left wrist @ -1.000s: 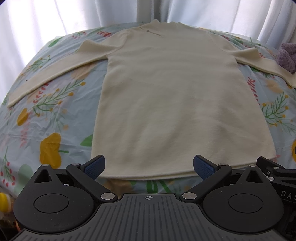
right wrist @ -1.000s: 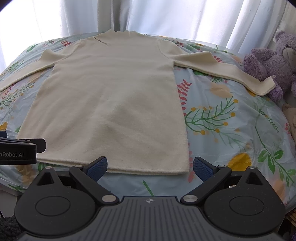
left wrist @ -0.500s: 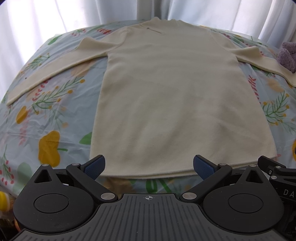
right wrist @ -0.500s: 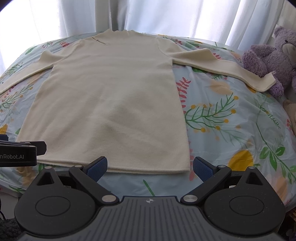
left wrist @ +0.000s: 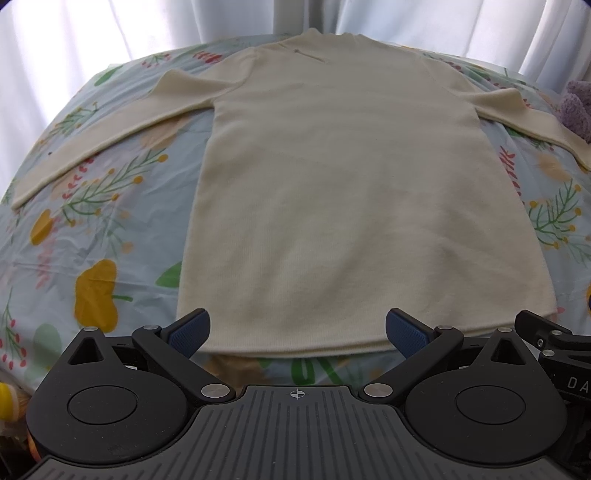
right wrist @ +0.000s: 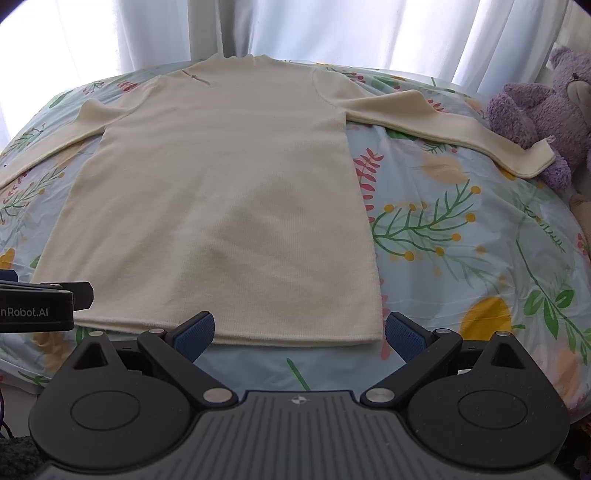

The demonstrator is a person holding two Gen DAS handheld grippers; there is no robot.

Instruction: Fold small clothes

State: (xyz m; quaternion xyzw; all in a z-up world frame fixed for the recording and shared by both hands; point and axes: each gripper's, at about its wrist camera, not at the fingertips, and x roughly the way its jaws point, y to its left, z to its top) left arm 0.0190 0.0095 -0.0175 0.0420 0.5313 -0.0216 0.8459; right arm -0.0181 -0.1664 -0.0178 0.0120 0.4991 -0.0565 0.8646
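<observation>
Legible writing: in the right wrist view the side of the left gripper (right wrist: 44, 306) reads "nRobot.AI", the start cut off by the frame edge. In the left wrist view the right gripper's body at the lower right edge shows "DA", the rest out of frame.

Surface: a pale blue bedsheet (left wrist: 103, 236) printed with flowers, sprigs and yellow fruit. White curtains (right wrist: 332, 33) hang behind it, backlit. A purple teddy bear (right wrist: 543, 110) sits at the far right.

Task item: a cream long-sleeved sweater (left wrist: 343, 192) lies flat, both sleeves spread outward, hem toward the cameras; the right cuff touches the bear.

Left gripper (left wrist: 297, 330): jaws spread wide, holding nothing, at the hem. Right gripper (right wrist: 299, 332): likewise spread and empty, at the hem's right corner.
</observation>
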